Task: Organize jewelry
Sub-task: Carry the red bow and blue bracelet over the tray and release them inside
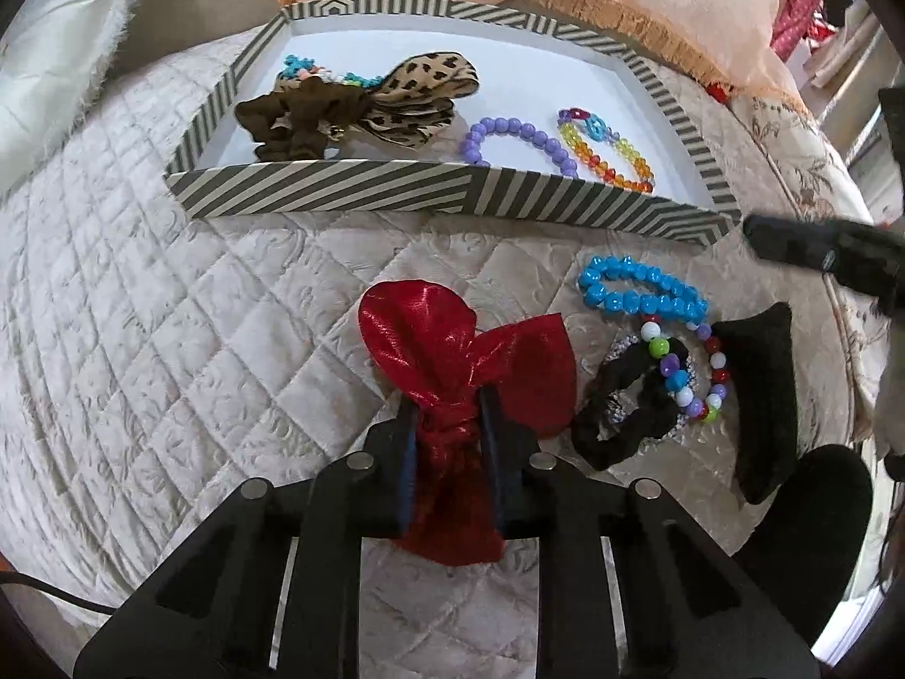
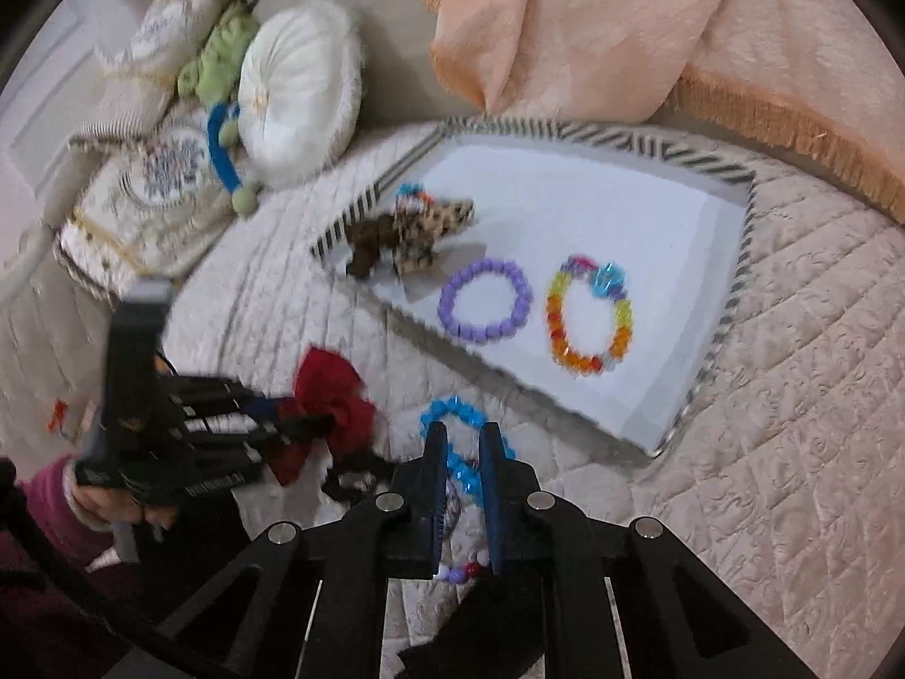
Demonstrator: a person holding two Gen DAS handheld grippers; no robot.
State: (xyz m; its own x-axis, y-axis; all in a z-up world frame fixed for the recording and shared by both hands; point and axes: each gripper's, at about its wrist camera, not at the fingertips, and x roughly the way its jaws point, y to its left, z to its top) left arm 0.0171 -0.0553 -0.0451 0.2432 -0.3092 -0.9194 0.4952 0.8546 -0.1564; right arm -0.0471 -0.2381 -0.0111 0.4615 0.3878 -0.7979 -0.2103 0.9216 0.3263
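Broadly, a bed covered by a cream quilted bedspread [image 1: 169, 351] fills both views, with a peach throw [image 2: 594, 28] bunched at its far side. Beyond the fingers of both grippers, a shallow striped tray [image 1: 317, 192] with a white floor is set on the quilt. Inside it are seen a leopard-print bow [image 1: 418, 107] and a brown scrunchie [image 1: 283, 119] touching each other, a purple bead bracelet [image 2: 485, 301] and, just beside it, a rainbow bead bracelet [image 2: 588, 317].

The left gripper [image 1: 447, 413] is pointed steeply down at the quilt, and its fingers are clamped on the knot of a red satin bow [image 1: 452, 351]. To the right of those fingers lie a black scrunchie [image 1: 622, 418] and a mixed-colour bead bracelet [image 1: 696, 373], overlapping.

The right gripper [image 2: 462, 441] is seen with its fingers drawn close together around a blue bead bracelet [image 2: 452, 418], which runs between them just short of the tray's near wall.
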